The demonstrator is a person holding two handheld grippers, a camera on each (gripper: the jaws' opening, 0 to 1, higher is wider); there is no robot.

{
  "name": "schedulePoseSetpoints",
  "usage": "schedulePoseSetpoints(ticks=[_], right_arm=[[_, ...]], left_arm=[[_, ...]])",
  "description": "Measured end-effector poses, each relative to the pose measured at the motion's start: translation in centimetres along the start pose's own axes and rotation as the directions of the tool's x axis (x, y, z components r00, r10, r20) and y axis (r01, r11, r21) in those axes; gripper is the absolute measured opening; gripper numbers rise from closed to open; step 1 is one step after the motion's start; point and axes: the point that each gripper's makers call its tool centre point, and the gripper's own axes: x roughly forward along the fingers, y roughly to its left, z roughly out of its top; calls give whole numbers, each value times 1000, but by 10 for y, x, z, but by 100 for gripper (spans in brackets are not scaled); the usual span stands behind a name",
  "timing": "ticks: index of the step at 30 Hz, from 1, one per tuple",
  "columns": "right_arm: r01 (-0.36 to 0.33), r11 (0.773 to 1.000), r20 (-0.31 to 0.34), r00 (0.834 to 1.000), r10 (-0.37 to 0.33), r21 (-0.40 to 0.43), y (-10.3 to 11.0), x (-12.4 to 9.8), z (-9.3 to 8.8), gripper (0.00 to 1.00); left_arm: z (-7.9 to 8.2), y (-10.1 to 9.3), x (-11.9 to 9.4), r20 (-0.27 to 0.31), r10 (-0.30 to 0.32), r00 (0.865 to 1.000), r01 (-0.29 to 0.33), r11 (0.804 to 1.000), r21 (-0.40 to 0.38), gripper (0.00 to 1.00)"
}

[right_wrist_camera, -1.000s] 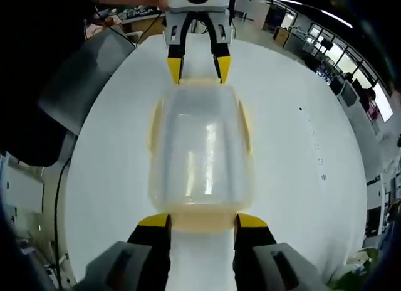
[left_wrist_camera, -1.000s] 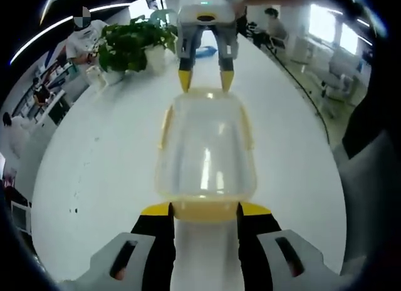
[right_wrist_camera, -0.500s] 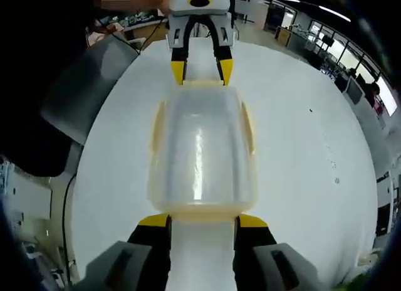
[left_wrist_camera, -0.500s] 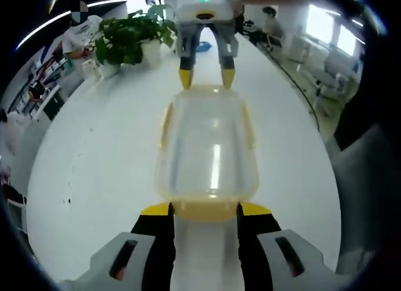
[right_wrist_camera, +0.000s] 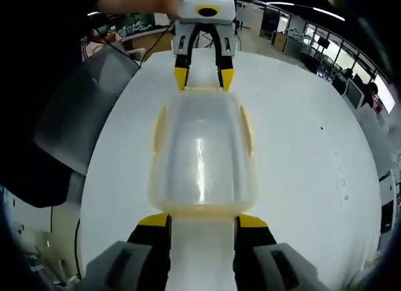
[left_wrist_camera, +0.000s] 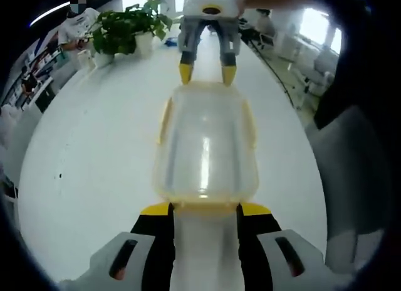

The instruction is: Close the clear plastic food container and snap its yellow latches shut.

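The clear plastic container [left_wrist_camera: 207,147] lies lengthwise on the white table [left_wrist_camera: 81,172] with its lid on top. Yellow latches [left_wrist_camera: 165,118] run along its long sides. My left gripper [left_wrist_camera: 205,208] stands open at the near end, its yellow-tipped jaws either side of the yellow end latch. At the far end my right gripper [left_wrist_camera: 205,74] faces me, also open. In the right gripper view the same container [right_wrist_camera: 202,150] stretches away from my right gripper [right_wrist_camera: 202,219], whose jaws flank the near end latch. The left gripper [right_wrist_camera: 200,78] stands at the far end.
A potted plant [left_wrist_camera: 122,31] stands at the back left of the table. A grey chair back [right_wrist_camera: 84,106] is close to the table's edge, and a dark sleeve [right_wrist_camera: 44,65] reaches over it. People sit at desks in the background.
Both views have tilted a little, so the plant and room have slid upward. The container and both grippers keep the same places relative to each other.
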Motion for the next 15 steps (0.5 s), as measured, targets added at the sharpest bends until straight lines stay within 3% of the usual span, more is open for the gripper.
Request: schedulePoseSetpoints(ticks=[8,15], right_arm=[[-3,1000,39,999,2,20,11,13,24,37],[-6,1000,26,1000,5,27,9,7,23,40]], left_arm=[[-23,-6,-14,-19,-26,999,26,1000,6,36],[-36,-11,-16,-38,-36,999,35,999,-19,42]])
